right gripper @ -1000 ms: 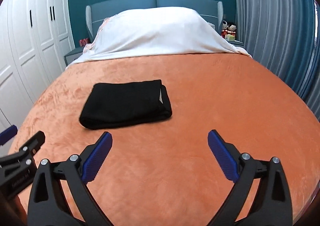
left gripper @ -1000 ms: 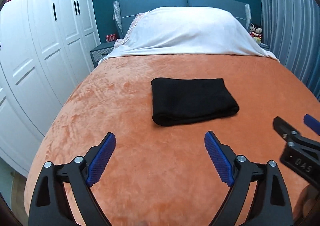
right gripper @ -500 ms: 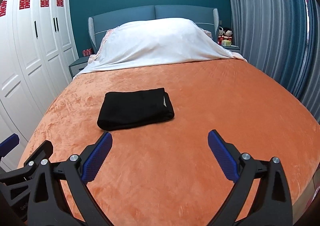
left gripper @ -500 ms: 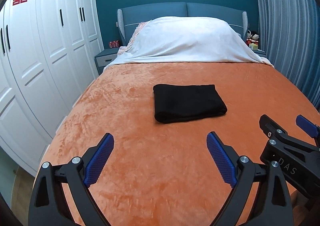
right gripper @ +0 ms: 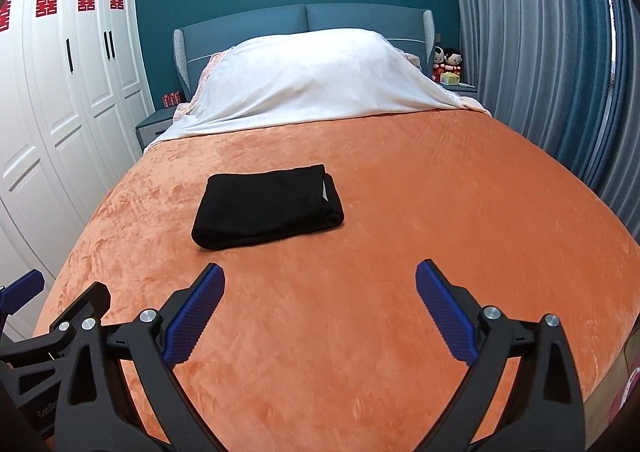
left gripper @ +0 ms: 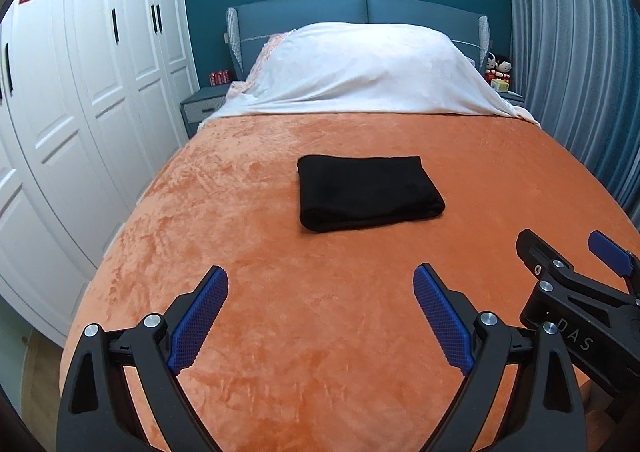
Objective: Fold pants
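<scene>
The black pants (left gripper: 368, 192) lie folded into a compact rectangle on the orange bed cover (left gripper: 280, 236), also in the right wrist view (right gripper: 268, 206), where a small white label shows at their right end. My left gripper (left gripper: 320, 316) is open and empty, held well short of the pants near the bed's foot. My right gripper (right gripper: 320, 316) is open and empty too, at the same distance. The right gripper also shows at the right edge of the left wrist view (left gripper: 568, 260); the left one shows at the left edge of the right wrist view (right gripper: 60, 304).
A white sheet (left gripper: 360, 72) covers the pillows at the blue headboard. White wardrobes (left gripper: 80, 92) stand along the left. Grey-blue curtains (right gripper: 540, 72) hang on the right. Nightstands flank the bed, with dolls (right gripper: 448, 60) on the right one.
Both grippers have drawn back and up from the folded pants, which now look smaller and farther off. Both stay open. The pants have not moved.
</scene>
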{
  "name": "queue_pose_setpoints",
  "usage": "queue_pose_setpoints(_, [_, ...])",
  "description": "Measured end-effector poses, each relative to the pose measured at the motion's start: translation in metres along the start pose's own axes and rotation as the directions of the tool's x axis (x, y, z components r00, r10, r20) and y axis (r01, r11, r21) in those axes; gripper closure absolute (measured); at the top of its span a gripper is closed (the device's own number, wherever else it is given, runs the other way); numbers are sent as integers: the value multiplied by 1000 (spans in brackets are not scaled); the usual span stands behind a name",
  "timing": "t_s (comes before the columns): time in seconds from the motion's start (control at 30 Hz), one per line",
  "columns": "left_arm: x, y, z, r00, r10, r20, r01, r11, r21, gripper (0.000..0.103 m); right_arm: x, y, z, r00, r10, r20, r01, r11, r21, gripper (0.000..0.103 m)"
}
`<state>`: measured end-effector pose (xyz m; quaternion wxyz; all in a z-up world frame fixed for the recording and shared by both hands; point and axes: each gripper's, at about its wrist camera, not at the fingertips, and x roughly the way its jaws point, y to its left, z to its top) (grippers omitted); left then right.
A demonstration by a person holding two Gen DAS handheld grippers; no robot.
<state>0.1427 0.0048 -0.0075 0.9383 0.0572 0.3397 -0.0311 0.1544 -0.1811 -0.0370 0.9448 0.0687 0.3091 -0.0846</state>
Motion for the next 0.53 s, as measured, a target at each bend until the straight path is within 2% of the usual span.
queue_pose_setpoints(0.17, [1, 0, -3, 998, 57, 26, -57, 998, -3, 11, 0, 1, -1, 1000, 0, -1, 0, 1000, -4, 9])
queue_pose_setpoints(0.37, [0, 4, -4, 996, 81, 21, -81, 997, -5, 11, -3, 3, -4, 1000, -2, 2, 3, 1000, -13, 9])
queue_pose_setpoints(0.53, [-1, 6, -8, 1000, 19, -14, -19, 1000, -5, 11, -10, 1, -9, 1000, -9, 1, 9, 1000, -5, 9])
